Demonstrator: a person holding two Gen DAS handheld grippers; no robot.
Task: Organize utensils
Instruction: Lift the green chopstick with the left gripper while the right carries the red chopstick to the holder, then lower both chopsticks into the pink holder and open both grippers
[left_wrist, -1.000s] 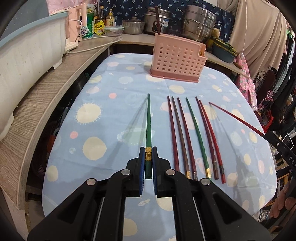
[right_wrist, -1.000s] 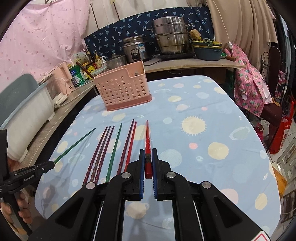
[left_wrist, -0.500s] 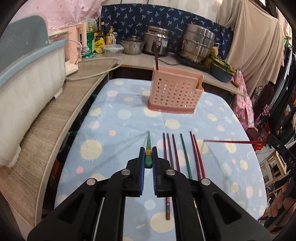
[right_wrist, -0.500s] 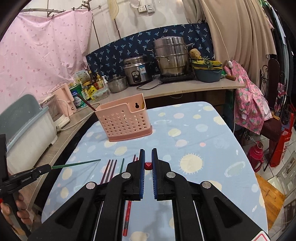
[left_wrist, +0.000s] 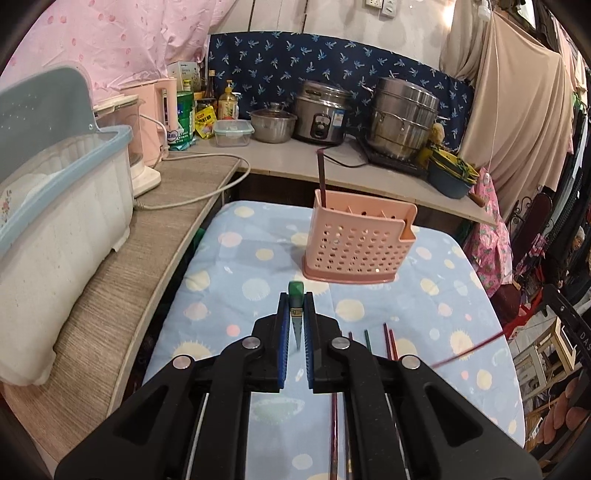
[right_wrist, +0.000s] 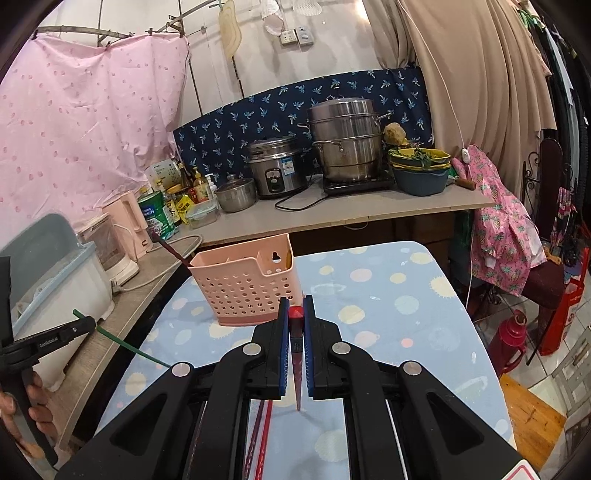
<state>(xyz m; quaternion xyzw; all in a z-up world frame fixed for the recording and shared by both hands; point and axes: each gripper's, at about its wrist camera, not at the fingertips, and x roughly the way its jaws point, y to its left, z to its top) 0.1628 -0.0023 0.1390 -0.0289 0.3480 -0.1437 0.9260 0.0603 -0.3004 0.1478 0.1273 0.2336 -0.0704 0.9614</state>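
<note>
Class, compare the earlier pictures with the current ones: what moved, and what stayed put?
Both grippers rose from the table, each tipping its chopstick thick end up: left gripper the green chopstick, right gripper the red chopstick. No grasp changed. The pink basket and remaining chopsticks stayed.

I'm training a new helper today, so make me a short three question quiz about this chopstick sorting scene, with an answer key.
1. True or false: the left gripper has its jaws shut on a green chopstick.
2. What colour is the chopstick clamped in the right gripper? A) green B) red C) white
3. Fill in: the pink holder on the blue tablecloth already has ___ dark utensil standing in it.

Key: 1 true. 2 B. 3 one.
</note>
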